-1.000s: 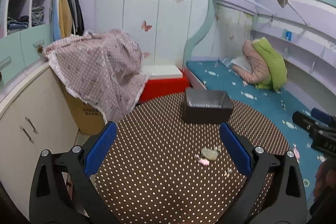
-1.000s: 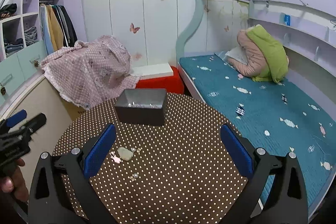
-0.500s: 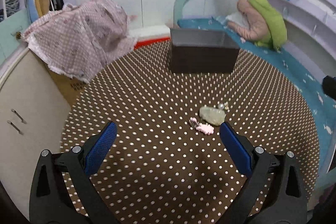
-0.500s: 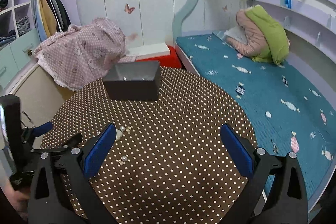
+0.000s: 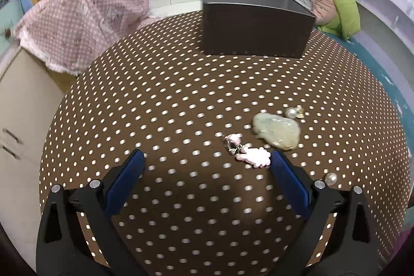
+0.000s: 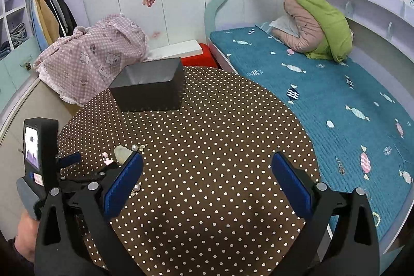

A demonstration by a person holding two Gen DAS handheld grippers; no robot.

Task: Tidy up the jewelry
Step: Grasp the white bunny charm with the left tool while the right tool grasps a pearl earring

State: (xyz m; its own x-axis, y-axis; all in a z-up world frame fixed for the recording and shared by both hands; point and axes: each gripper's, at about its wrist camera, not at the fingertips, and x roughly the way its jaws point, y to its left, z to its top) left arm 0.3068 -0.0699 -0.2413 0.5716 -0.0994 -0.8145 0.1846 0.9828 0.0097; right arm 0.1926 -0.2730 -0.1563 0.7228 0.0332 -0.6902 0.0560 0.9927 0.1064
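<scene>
Both pairs of blue-padded fingers stand wide apart with nothing between them. The left gripper (image 5: 207,167) hangs low over the near part of the round table (image 5: 160,100) with its brown dotted cloth; the right gripper (image 6: 207,170) is above the same table, further toward the bed side.

Take the dark box (image 5: 254,23) as the marker. It sits open-topped at the far edge of the table, on the side nearest the wardrobe wall. The jewelry lies loose on the cloth, well apart from the box and nearer the grippers. Closest to the box is a pearl earring (image 5: 293,112), and just beside it, on the near side, a pale green jade pendant (image 5: 276,130). Nearer still is a pink charm (image 5: 254,157) with a small silvery clasp piece (image 5: 233,142) joined to it; the charm lies just beside the tip of the left gripper's right finger (image 5: 288,188). Farthest from the box, a second pearl (image 5: 330,178) rests outside that same finger.

Left of the box, off the table, a pink checked cloth (image 5: 85,22) drapes over a cabinet.
</scene>
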